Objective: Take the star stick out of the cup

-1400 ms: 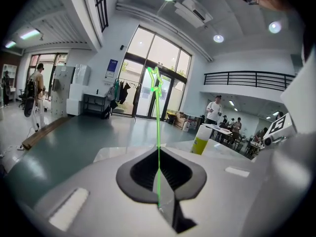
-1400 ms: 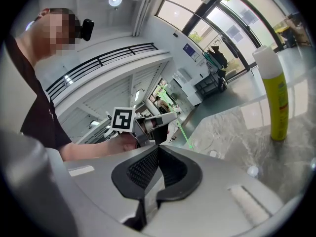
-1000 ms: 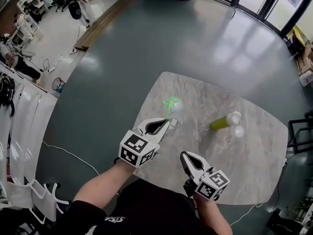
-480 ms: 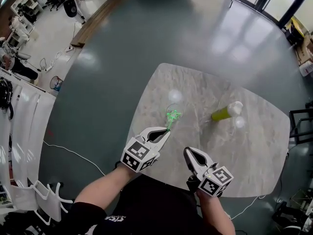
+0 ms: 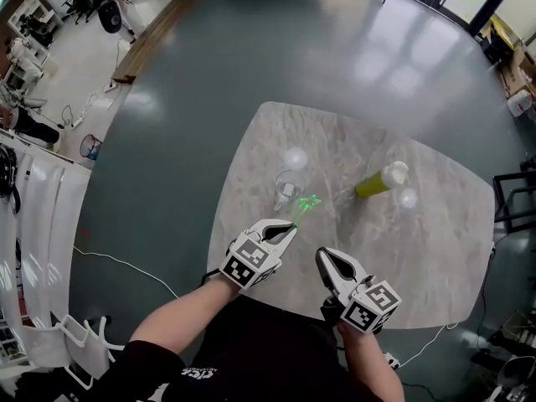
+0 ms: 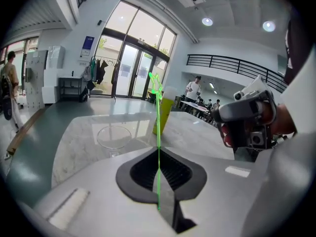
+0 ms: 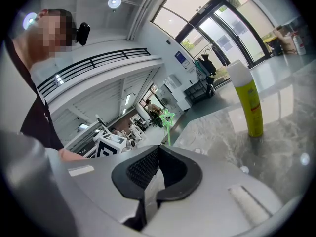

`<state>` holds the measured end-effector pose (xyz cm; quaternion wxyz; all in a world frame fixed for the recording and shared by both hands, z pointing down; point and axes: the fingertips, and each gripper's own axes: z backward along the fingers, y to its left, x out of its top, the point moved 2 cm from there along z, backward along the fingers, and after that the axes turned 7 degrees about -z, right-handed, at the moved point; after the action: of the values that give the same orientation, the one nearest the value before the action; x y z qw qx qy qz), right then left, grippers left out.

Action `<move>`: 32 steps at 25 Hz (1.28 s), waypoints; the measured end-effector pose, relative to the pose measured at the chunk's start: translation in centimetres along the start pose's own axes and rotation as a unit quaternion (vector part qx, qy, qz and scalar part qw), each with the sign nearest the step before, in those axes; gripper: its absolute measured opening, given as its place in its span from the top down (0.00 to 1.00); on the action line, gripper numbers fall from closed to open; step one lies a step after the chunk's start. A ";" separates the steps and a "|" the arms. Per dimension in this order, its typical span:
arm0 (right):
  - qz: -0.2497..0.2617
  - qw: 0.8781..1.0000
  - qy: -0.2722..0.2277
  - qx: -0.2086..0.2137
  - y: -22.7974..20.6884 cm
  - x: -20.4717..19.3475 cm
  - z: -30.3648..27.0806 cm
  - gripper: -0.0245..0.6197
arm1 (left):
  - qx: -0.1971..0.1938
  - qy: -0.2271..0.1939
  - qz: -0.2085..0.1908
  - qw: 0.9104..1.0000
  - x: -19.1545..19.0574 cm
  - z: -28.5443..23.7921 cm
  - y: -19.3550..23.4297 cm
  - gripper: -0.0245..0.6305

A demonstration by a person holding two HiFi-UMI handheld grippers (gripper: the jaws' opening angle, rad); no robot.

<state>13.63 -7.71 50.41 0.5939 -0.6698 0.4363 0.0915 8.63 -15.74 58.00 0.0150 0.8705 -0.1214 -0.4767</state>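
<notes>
Since a second before, the left tongs point(image 5: 290, 228) had come down and drawn back toward the person, carrying the star stick point(image 5: 306, 204) with them. Its green star, which had stood high over the cup point(image 5: 288, 188), now hung low beside the cup on the side nearer the bottle point(image 5: 378, 182), clear of the rim. The left tongs were pressed together on the lower end of the thin green stick. In the left gripper view the star stick point(image 6: 158, 132) ran up from between the pads and past the tips, with its star outlined against the yellow-green bottle point(image 6: 163, 115) behind. The cup point(image 6: 113, 137), of clear glass, stood upright on the marble tabletop point(image 5: 427, 258), just ahead of the left tongs and apart from the stick. The bottle, capped in white, stood upright farther to the right, well apart from the cup. The right tongs point(image 5: 323, 256) had scarcely shifted. They hovered over the near part of the tabletop beside the left pair, pressed together and gripping nothing. In the right gripper view the star stick point(image 7: 167, 117) showed beyond the tips to the left and the bottle point(image 7: 249, 105) stood to the right.
</notes>
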 end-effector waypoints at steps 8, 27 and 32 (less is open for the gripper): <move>-0.002 1.000 -0.014 -0.017 -0.8 0.5 1.8 0.94 | -0.014 0.028 -0.006 0.999 -2.0 -3.2 -0.9 0.95; -0.021 0.999 -0.019 -0.035 -2.6 0.4 2.9 0.94 | 0.004 0.114 -0.029 0.993 -4.9 -7.2 0.7 0.94; -0.027 0.999 -0.012 -0.036 -2.8 -0.2 2.5 0.94 | 0.001 0.129 -0.036 0.991 -5.8 -8.4 0.8 0.94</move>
<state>16.40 -5.68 51.86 0.5765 -0.7014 0.4071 0.0993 12.45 -15.98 67.53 0.0123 0.9285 -0.0880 -0.3606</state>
